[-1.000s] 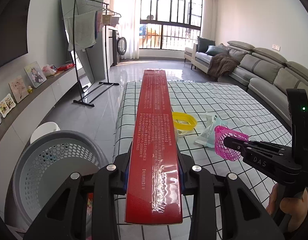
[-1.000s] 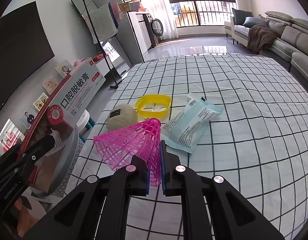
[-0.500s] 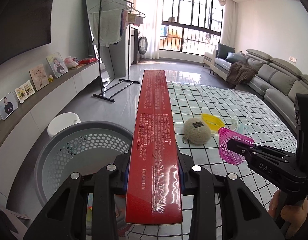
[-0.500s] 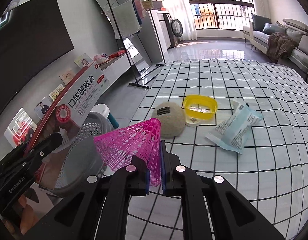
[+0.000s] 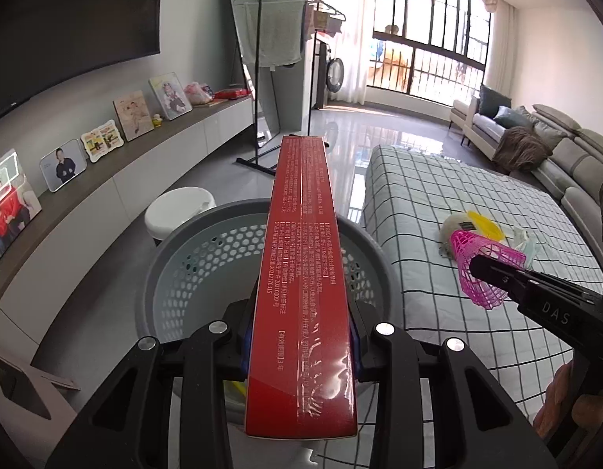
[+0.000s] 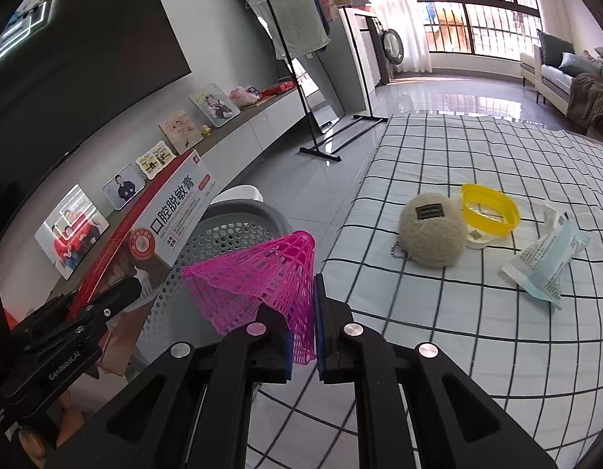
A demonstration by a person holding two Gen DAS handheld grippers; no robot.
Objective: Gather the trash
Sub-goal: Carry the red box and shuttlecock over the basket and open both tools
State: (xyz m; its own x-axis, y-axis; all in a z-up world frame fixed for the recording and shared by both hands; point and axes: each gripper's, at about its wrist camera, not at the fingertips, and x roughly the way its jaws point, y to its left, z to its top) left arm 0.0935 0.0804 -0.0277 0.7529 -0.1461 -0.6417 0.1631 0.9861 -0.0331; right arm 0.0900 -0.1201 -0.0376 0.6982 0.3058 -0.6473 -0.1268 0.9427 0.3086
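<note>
The left tool (image 5: 301, 336) clamps the long red box (image 5: 301, 273) lengthwise above the grey basket (image 5: 184, 273), poised for dropping; the right tool (image 6: 303, 336) pinches the pink shuttlecock (image 6: 258, 277) beside it.

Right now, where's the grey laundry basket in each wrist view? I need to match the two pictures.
Left wrist: the grey basket fills the lower centre, under the red box clamped in the left gripper.
Right wrist: basket sits left of centre, behind the pink shuttlecock.
Shared landmark: the yellow ring on the checked cloth.
</note>
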